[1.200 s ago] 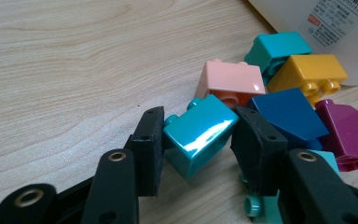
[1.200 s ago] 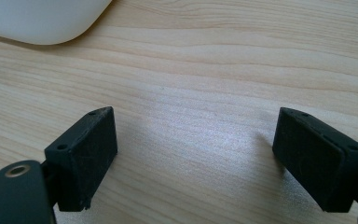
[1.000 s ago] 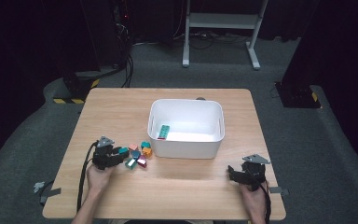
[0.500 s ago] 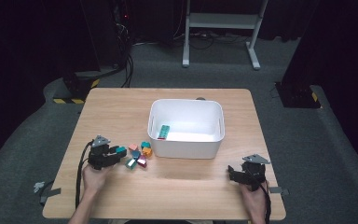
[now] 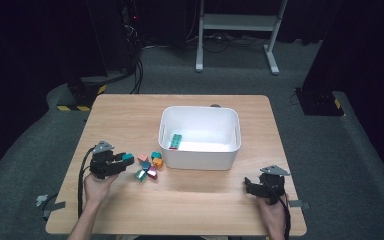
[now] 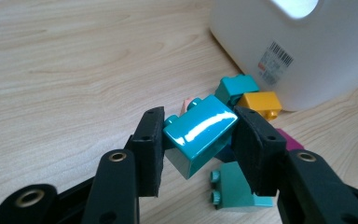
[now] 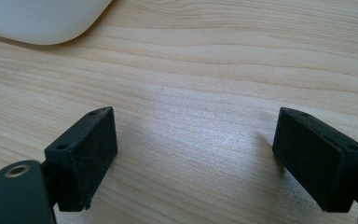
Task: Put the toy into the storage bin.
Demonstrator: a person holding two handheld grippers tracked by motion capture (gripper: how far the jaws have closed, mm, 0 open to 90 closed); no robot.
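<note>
1. The left gripper (image 6: 199,140) is clamped on a teal brick (image 6: 200,135); both pads press its sides, and the brick sits tilted between them, studs toward the upper left in the left gripper view.
2. The brick is clear of the table (image 5: 130,115), above the other bricks.
3. In the high view the left gripper (image 5: 122,162) is at the table's left, with the brick (image 5: 127,157) at its tip, just left of the loose pile.
4. Under and beyond the held brick lie a green brick (image 6: 235,189), a second teal one (image 6: 237,88), an orange one (image 6: 261,103), a magenta one (image 6: 289,140) and a pink one (image 6: 186,103), close together.
5. The pile is just beside the white bin (image 6: 298,51), near its front left corner.
6. Inside the bin (image 5: 200,160) lies another green brick (image 5: 175,141).
7. The right gripper (image 7: 196,154) rests low over bare wood near the right front of the table, its jaws spread wide with nothing between them, well apart from the bricks.
</note>
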